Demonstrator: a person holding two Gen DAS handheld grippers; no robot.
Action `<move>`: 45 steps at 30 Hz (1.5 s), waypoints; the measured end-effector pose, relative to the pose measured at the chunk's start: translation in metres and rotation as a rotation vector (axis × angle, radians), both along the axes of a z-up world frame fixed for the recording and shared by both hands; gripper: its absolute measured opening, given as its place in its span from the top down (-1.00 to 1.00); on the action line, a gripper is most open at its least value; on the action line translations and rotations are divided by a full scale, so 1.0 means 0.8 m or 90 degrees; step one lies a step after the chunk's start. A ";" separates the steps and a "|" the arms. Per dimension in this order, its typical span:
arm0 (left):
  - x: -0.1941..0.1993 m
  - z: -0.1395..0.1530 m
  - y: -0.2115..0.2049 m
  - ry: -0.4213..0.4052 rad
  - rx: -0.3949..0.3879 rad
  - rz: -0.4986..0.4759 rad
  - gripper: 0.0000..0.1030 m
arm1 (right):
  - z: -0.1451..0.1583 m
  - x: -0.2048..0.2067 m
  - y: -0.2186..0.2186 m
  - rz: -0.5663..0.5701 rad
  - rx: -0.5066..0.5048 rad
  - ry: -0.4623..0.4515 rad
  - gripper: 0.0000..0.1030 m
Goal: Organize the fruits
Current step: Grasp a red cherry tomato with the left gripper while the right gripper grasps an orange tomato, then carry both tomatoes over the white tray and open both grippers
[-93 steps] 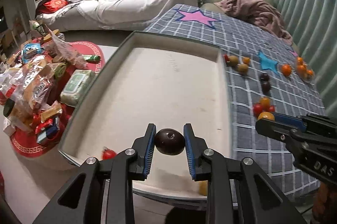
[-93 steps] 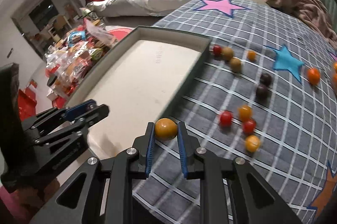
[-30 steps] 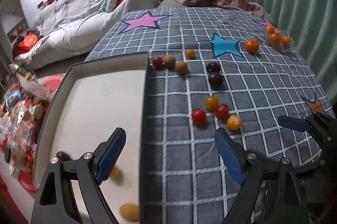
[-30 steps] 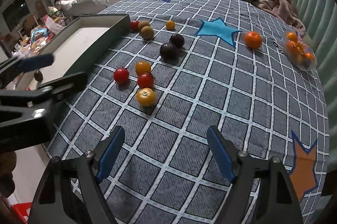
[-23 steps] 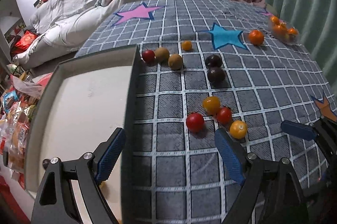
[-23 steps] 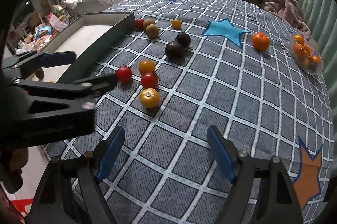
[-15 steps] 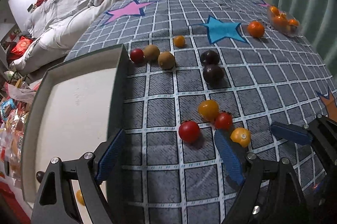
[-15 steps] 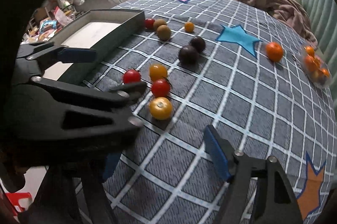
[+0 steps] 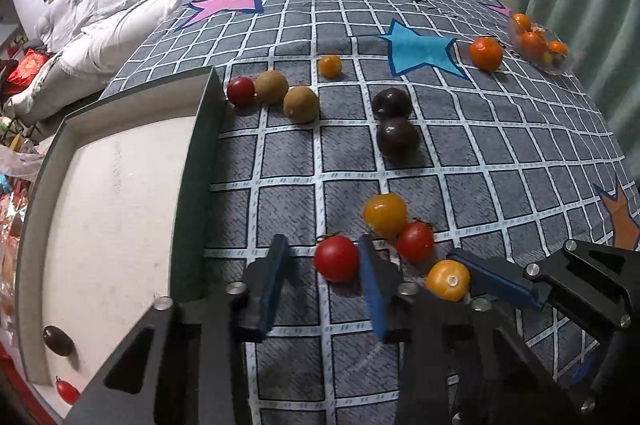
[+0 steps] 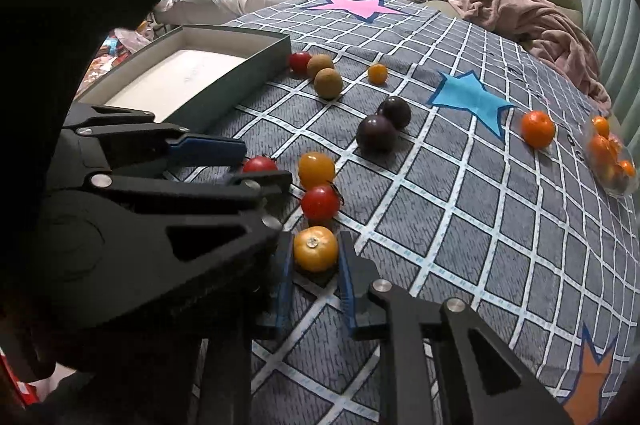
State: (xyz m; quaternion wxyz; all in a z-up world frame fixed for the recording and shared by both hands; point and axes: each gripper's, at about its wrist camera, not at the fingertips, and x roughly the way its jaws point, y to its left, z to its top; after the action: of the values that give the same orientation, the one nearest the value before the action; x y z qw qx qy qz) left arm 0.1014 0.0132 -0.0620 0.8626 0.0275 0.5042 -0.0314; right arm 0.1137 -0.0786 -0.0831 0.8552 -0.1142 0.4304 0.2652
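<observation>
Right wrist view: right claw [image 10: 315,265], freshly clenched on yellow tomato [image 10: 315,249]; left claw [image 10: 266,163], just narrowed, half-hiding red tomato [image 10: 259,165], grip unclear.

Both wrist cameras ride close above the checked cloth [image 9: 460,145], angled steeply down along their own fingers. They share the tomato cluster [image 10: 318,201], and each view catches the other gripper.
</observation>
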 end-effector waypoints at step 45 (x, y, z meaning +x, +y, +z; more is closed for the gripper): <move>-0.104 0.072 0.139 -0.090 -0.075 0.108 0.55 | 0.080 -0.034 0.019 -0.004 0.085 0.049 0.56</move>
State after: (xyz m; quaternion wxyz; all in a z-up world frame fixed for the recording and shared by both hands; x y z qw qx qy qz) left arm 0.0185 0.1245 -0.0045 0.8955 -0.0639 0.4401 0.0137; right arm 0.0866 -0.0635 -0.0188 0.8446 -0.0450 0.4446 0.2949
